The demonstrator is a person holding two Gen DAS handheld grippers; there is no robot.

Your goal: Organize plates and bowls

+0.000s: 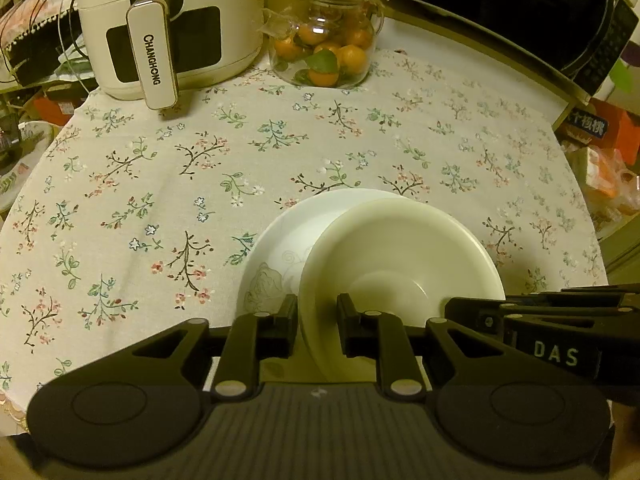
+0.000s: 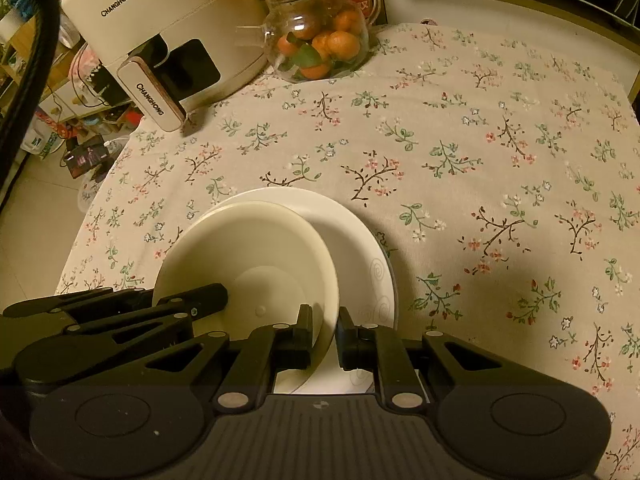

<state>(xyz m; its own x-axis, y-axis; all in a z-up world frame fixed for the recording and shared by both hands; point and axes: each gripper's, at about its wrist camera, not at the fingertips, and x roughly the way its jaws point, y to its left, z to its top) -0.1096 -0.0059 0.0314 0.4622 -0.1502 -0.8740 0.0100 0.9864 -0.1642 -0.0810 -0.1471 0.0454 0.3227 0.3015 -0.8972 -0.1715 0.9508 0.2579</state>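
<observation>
Two grippers, ours: left gripper (image 1: pixel 317 326) fingers slack astride cream bowl (image 1: pixel 400 264) rim; right gripper (image 2: pixel 325 334) fingers clamp opposite rim, over white plate (image 2: pixel 360 240).

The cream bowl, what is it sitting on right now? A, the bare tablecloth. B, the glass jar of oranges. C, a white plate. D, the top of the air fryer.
C: the cream bowl rests on the white plate, whose rim shows around it in both wrist views.
</observation>
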